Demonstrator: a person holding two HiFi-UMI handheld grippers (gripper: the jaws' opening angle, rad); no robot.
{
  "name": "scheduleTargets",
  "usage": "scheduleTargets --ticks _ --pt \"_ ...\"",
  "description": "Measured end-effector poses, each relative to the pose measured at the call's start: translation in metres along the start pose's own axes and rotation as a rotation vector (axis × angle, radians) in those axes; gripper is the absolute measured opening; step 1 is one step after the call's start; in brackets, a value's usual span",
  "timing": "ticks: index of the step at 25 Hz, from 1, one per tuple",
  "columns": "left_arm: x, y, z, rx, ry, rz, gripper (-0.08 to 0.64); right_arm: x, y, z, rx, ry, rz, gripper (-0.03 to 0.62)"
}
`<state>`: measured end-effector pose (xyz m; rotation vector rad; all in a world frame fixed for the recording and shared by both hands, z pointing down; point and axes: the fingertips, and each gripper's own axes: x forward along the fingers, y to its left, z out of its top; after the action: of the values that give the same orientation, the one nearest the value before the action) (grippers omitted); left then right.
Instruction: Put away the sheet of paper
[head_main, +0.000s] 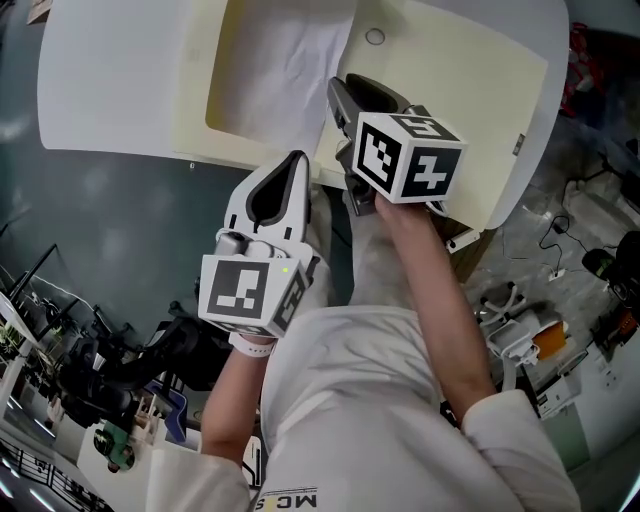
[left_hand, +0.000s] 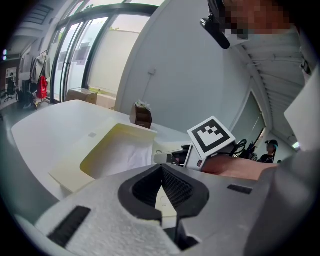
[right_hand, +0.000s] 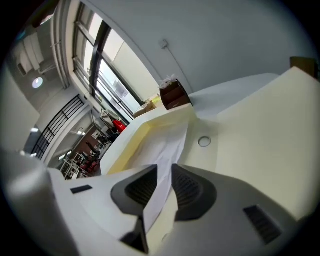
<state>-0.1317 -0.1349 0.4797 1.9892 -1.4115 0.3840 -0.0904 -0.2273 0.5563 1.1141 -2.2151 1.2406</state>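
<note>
Sheet (head_main: 283, 68) lies in the recess of the cream tray (head_main: 195, 85) on the white table (head_main: 110, 92), its near edge reaching toward the right gripper (head_main: 345, 90). Head view can't settle the grip: the jaws are seen from above, and the cube (head_main: 410, 155) and forearm cover what's behind them. Right gripper view does: the sheet (right_hand: 167, 145) runs through the gap of the right gripper (right_hand: 165, 169), jaws a little apart, not closed down on it. The sheet's lower end is cut off behind the gripper body there. Left gripper (head_main: 297, 157) sits near the tray's near edge, apart from the sheet. In its own view the left gripper (left_hand: 161, 169) has its tips together with nothing held. That view also shows the sheet (left_hand: 126, 152) in the recess and the cube (left_hand: 211, 136), but the right jaws are mostly hidden beside it. A brown box (left_hand: 143, 116) at the table's far side shows only in the gripper views, brown box (right_hand: 174, 95); the head view crops it. Round hole (head_main: 375, 37) in the tray's flat part shows in the head view and, as hole (right_hand: 204, 142), in the right gripper view.
</note>
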Motion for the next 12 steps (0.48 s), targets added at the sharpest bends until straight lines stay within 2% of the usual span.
scheduleTargets --ticks 12 --pt "-0.035 -0.025 0.031 0.068 -0.042 -0.037 0.026 -0.114 0.019 0.023 -0.277 -0.094 -0.056 0.046"
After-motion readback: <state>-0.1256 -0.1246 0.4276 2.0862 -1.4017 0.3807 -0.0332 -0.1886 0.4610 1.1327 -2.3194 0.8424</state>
